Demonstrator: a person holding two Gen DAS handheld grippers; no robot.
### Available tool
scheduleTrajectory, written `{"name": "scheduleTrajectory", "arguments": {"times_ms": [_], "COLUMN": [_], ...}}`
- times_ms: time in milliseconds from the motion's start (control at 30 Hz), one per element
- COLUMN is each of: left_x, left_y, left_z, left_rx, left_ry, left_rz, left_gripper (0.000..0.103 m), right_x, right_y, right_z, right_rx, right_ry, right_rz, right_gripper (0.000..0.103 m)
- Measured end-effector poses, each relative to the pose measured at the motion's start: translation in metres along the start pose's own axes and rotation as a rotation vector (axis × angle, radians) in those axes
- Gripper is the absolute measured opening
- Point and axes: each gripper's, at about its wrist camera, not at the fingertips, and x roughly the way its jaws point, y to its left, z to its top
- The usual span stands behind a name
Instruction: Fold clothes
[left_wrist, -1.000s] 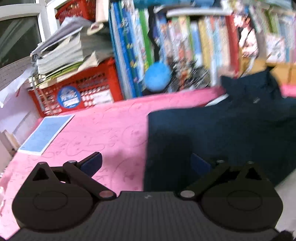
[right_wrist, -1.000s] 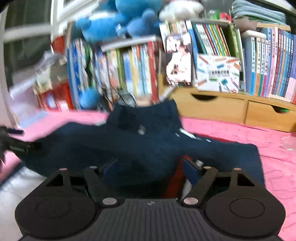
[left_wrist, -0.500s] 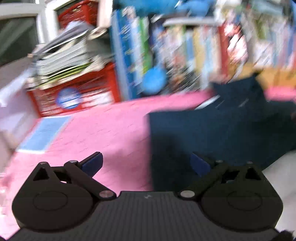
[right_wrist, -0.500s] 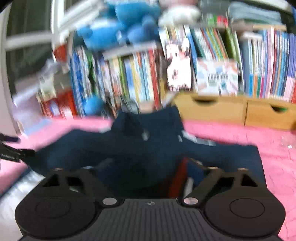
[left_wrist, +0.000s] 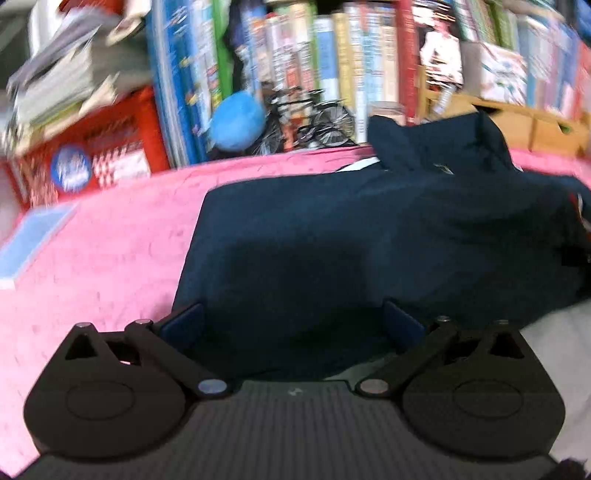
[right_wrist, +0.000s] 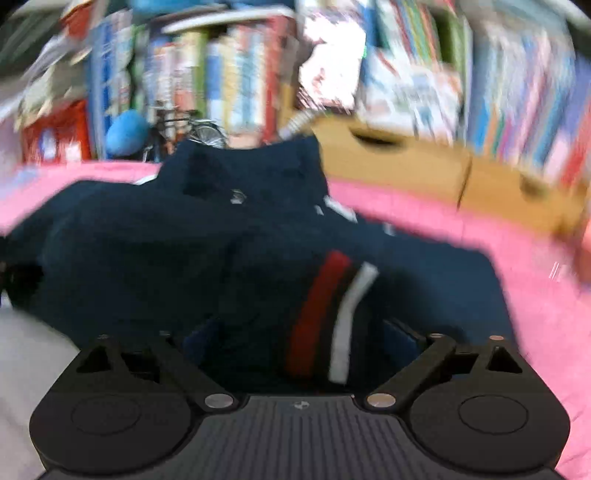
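A navy garment (left_wrist: 369, 236) lies rumpled on the pink table cover (left_wrist: 110, 236), its collar raised toward the books. My left gripper (left_wrist: 291, 321) hovers open over the garment's near left corner, with dark cloth between its blue fingers (left_wrist: 183, 321). In the right wrist view the same garment (right_wrist: 166, 236) shows a sleeve end with a red and white stripe (right_wrist: 325, 314). This stripe lies between the wide-apart fingers of my right gripper (right_wrist: 301, 339), which is open. Whether either gripper touches the cloth is blurred.
Packed bookshelves (left_wrist: 332, 55) line the back. A red crate (left_wrist: 92, 147) with stacked papers stands back left, beside a blue plush ball (left_wrist: 236, 122). Wooden drawers (right_wrist: 406, 162) sit back right. A blue booklet (left_wrist: 26, 243) lies at the left. A white surface (right_wrist: 29, 350) borders the near edge.
Both views have swung fast and are blurred. My left gripper has shifted right over the garment's corner. My right gripper has closed in on the garment, and the striped sleeve end now sits between its fingers.
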Motion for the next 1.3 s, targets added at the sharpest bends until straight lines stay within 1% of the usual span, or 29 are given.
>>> {"name": "scheduleTrajectory", "arguments": {"times_ms": [100,167,200,267,333,433,533,600,667,700,733,833,900,967,1067,1200,1233,1267,1300], "left_x": [-0.003,-0.009,-0.016,-0.031,-0.034,-0.037,-0.039,-0.026,-0.019,-0.021,-0.021,-0.023,-0.031,-0.039,-0.022,0.032,0.046,0.058,0.064], "left_y": [-0.007,-0.010,-0.009,-0.007,-0.013,-0.024,-0.034,-0.039,-0.041,-0.039,-0.036,-0.027,-0.013,0.006,0.025,0.016,0.014,0.012,0.013], "left_z": [0.000,-0.001,-0.004,-0.009,-0.004,0.003,0.010,0.004,-0.007,-0.011,-0.012,-0.008,0.003,0.020,0.050,0.058,0.058,0.051,0.044], "left_rx": [0.020,0.050,0.054,0.048,0.051,0.056,0.062,0.075,0.080,0.070,0.062,0.075,0.071,0.019,-0.038,0.044,0.064,0.077,0.059], "left_ry": [-0.004,0.002,0.003,-0.024,-0.036,-0.055,-0.066,-0.018,-0.010,-0.028,-0.029,-0.006,-0.044,-0.110,-0.117,-0.032,-0.009,0.007,-0.017], "left_rz": [0.046,0.069,0.066,0.055,0.051,0.044,0.039,0.051,0.062,0.058,0.050,0.031,0.040,0.030,0.040,0.091,0.107,0.128,0.136], "left_gripper": [0.103,0.103,0.103,0.103,0.103,0.103,0.103,0.103,0.103,0.103,0.103,0.103,0.103,0.103,0.103,0.103,0.103,0.103,0.103], "right_x": [0.002,-0.003,-0.010,-0.027,-0.043,-0.051,-0.054,-0.049,-0.039,-0.034,-0.031,-0.028,-0.025,-0.023,-0.024,-0.025,-0.025,-0.025,-0.025], "right_y": [0.003,0.001,-0.004,-0.012,-0.013,0.008,0.041,0.060,0.070,0.073,0.075,0.080,0.080,0.081,0.082,0.081,0.081,0.081,0.081], "right_z": [0.001,0.003,0.002,-0.001,-0.003,0.003,0.005,0.003,0.002,0.001,0.000,-0.003,-0.007,-0.010,-0.012,-0.012,-0.012,-0.012,-0.012], "right_rx": [-0.010,0.015,0.044,0.079,0.084,0.029,-0.081,-0.136,-0.138,-0.128,-0.123,-0.159,-0.183,-0.187,-0.193,-0.192,-0.192,-0.191,-0.189], "right_ry": [0.007,0.024,0.022,-0.008,-0.042,-0.070,-0.091,-0.085,-0.054,-0.039,-0.036,-0.038,-0.048,-0.052,-0.050,-0.049,-0.048,-0.047,-0.046], "right_rz": [-0.014,-0.010,0.000,0.031,0.038,0.081,0.094,0.086,0.083,0.083,0.080,0.073,0.072,0.072,0.063,0.065,0.065,0.067,0.068], "right_gripper": [0.103,0.102,0.102,0.102,0.102,0.103,0.103,0.103,0.103,0.103,0.103,0.103,0.103,0.103,0.103,0.103,0.103,0.103,0.103]}}
